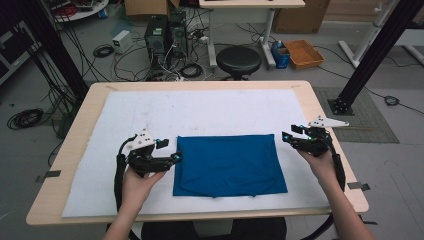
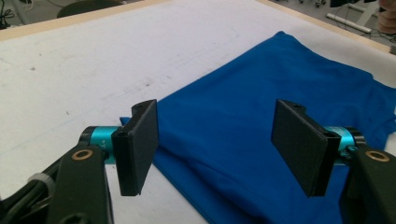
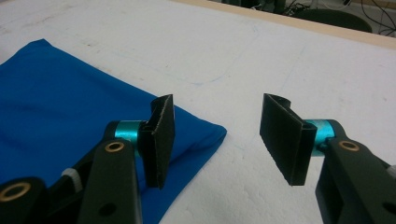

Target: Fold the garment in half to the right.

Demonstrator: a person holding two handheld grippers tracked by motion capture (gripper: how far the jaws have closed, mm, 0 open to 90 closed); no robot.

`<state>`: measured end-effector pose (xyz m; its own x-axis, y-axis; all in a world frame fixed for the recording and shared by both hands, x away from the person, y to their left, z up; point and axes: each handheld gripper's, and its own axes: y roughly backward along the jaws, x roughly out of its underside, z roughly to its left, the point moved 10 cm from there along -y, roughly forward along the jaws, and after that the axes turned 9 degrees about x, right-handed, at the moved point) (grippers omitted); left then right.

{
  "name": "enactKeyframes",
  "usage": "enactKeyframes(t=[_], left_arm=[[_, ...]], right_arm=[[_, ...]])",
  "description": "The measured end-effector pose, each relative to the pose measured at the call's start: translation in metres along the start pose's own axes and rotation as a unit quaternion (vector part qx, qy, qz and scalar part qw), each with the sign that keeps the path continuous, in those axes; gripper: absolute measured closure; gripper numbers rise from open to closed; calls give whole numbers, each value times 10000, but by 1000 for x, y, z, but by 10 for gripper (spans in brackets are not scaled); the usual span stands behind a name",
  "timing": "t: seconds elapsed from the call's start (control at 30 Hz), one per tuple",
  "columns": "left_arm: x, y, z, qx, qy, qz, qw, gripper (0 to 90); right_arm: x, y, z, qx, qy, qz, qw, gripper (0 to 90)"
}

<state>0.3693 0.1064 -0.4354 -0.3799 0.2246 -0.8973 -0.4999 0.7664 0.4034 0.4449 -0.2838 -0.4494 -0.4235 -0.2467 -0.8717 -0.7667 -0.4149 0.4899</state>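
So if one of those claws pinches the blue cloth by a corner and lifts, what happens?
Probably the blue cloth droops: it lies flat in soft folded layers with small wrinkles. The layers may well peel apart, being loose. It looks light, and the open left gripper hovers at its corner.

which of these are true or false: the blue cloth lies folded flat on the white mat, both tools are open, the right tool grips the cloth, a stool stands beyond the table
1. The blue cloth lies folded flat on the white mat. True.
2. The left tool and right tool are both open. True.
3. The right tool grips the cloth. False: its jaws stand apart with nothing between them, by the cloth's corner.
4. A red stool stands beyond the table. False: the stool is black.
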Motion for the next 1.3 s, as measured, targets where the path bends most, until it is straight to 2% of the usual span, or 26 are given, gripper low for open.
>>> enactKeyframes(t=[0.13,0.23,0.3,0.43,0.47,0.6,0.63,0.7,0.8,0.93,1.1,1.2,1.3], left_arm=[[10,5,-12,-46,-4,49,10000,324],[24,8,-20,-122,96,244,9996,340],[32,10,-25,-214,175,261,9993,340],[47,14,-28,-355,392,287,9982,341],[51,15,-28,-389,513,258,9976,341],[64,14,-28,-352,884,232,9952,341],[64,14,-28,-352,884,232,9952,341],[73,11,-30,-356,1051,317,9933,346],[78,6,-35,-340,1094,347,9928,383],[82,-1,-37,-446,1175,425,9912,389],[83,-10,-40,-393,1245,525,9900,399],[87,-15,-41,-492,1180,677,9895,444],[87,-15,-40,-660,1164,600,9892,501]], right_arm=[[-2,1,3,-21,45,-42,10000,455],[-7,1,7,-55,93,-81,9999,454],[-10,2,11,-71,110,-118,9998,454],[-12,0,17,-111,221,-105,9996,454],[-11,-1,18,-117,248,-95,9996,455],[-12,-3,21,-141,312,-90,9994,454],[-12,-3,21,-141,312,-90,9994,454],[-12,-2,24,-166,335,-94,9993,454],[-14,-3,29,-193,375,-104,9991,454],[-16,-6,39,-281,519,-110,9982,454],[-19,-10,54,-358,728,-95,9967,455],[-21,-12,63,-418,815,-91,9957,455],[-25,-15,74,-519,836,-113,9951,455]])
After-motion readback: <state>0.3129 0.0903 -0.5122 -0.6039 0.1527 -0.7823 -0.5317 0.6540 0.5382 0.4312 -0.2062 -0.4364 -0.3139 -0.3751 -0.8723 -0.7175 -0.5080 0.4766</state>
